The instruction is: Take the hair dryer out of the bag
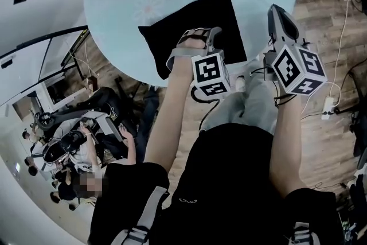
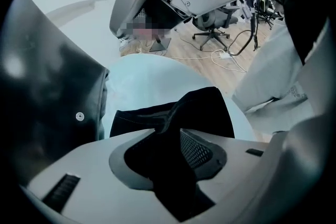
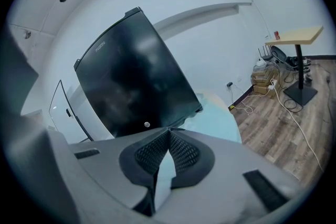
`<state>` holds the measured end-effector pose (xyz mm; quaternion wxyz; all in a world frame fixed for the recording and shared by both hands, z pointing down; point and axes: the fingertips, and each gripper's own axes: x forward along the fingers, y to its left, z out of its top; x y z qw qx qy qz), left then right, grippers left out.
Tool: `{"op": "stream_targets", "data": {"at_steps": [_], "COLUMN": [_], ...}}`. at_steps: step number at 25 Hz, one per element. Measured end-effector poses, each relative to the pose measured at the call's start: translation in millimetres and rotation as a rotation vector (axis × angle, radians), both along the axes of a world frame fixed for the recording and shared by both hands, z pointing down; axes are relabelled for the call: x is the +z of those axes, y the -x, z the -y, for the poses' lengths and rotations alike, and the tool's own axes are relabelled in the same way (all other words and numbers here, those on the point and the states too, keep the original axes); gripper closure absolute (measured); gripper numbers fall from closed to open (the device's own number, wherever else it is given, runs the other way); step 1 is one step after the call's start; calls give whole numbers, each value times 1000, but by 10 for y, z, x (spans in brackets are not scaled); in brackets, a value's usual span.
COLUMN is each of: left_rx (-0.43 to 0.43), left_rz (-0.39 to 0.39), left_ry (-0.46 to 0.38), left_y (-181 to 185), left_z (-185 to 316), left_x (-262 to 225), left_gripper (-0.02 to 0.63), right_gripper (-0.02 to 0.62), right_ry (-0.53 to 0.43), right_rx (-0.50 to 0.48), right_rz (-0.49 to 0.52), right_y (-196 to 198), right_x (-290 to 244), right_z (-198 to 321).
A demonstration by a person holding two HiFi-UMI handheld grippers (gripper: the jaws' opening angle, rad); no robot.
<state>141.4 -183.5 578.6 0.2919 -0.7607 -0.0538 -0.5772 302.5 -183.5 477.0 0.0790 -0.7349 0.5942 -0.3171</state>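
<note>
Though flat, bag [image 1: 200, 15] seemingly crosswise.

A black bag [image 1: 195, 31] lies on a pale blue-green table [image 1: 114, 14]. The left gripper [image 1: 198, 37] and right gripper [image 1: 277, 11] are light grey, each carrying a white cube printed with bold black square markers [image 1: 210, 73]. Their pads [image 3: 184, 152] are black with a fine mesh texture. The floor [image 1: 327, 20] is brown wood-grain planking crossed by white cables [image 1: 344, 26]. A glossy black panel [image 3: 131, 81] stands against white walls. The person's clothing [image 1: 229, 181] is black.
</note>
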Motion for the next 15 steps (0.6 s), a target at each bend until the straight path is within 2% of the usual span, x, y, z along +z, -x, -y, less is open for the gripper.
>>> {"op": "stream_targets", "data": {"at_steps": [5,9,15], "left_rx": [-36,-119,-350], "left_rz": [-37,-90,-245], "left_ry": [-16,6,16], "left_y": [-40,27,181], "left_z": [67,82,223], "left_x": [23,-74,-323], "left_gripper": [566,574,575], "right_gripper": [589,589,589], "right_ry": [9,21,96], "right_rx": [-14,-84,-334], "right_rz": [6,27,108], "right_y": [-36,82,523], "right_x": [62,69,252], "right_z": [71,123,278]}}
